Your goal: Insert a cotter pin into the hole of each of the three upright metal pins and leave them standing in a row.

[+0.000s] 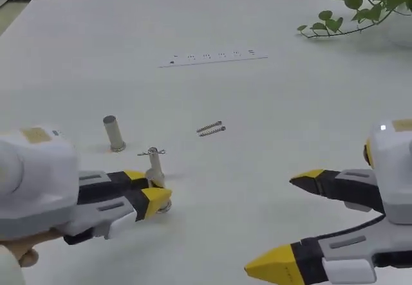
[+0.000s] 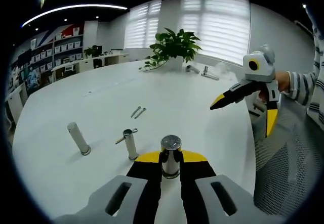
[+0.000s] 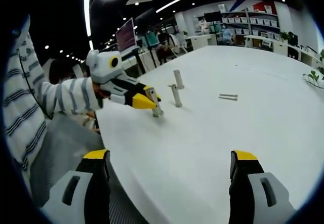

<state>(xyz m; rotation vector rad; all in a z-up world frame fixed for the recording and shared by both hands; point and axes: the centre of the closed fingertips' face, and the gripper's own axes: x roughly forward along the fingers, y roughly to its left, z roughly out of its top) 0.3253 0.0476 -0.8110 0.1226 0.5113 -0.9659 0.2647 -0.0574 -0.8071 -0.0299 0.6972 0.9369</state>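
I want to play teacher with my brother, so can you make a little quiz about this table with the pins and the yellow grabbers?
1. True or false: the right gripper holds a cotter.
2. How many loose cotters lie on the table? A) one B) two C) four
3. Fill in: the left gripper is shut on a ____.

Key
1. False: its jaws are open with nothing between them.
2. B
3. pin, the nearest of the three standing ones.
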